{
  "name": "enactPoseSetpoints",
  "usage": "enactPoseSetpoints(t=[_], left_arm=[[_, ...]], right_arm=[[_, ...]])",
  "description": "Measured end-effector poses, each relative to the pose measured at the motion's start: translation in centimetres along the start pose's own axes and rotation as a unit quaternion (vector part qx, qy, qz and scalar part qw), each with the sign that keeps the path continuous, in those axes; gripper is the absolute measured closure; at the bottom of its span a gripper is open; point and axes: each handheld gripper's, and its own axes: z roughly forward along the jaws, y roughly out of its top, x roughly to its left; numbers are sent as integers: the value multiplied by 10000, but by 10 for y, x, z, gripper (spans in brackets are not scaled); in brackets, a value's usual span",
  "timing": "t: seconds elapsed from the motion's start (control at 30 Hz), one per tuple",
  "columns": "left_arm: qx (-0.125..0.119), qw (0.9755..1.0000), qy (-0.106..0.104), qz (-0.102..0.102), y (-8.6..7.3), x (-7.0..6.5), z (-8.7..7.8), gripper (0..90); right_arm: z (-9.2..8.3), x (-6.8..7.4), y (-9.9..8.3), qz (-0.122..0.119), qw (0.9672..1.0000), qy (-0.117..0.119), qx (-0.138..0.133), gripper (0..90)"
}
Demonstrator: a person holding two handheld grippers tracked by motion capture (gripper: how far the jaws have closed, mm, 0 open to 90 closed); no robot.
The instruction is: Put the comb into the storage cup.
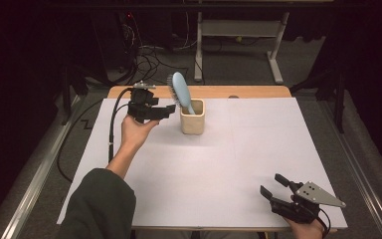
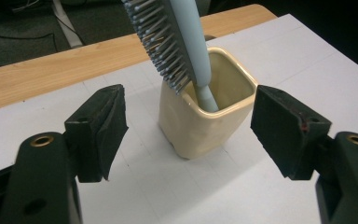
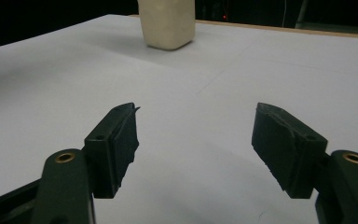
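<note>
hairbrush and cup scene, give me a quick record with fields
hairbrush: light blue, handle down in the cup, head leaning up and to the left in the high view
cup: cream, squarish, upright on the white sheet
white sheet: covers most of the wooden table
left gripper: jaws open, just left of the cup, holding nothing
right gripper: jaws open, low at the near right corner of the sheet, holding nothing
contact: neither gripper touches the hairbrush or cup
</note>
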Motion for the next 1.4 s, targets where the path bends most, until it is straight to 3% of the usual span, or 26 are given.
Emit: enactPoseSetpoints(t=[0.7, 1.4], left_arm=[[20, 9998, -150, 133, -22, -2, -15, 280], [-27, 9996, -252, 133, -36, 0, -22, 297]], right_arm=[[0, -1, 0, 4, 10000, -35, -5, 318], [0, -1, 0, -2, 10000, -38, 1, 318]])
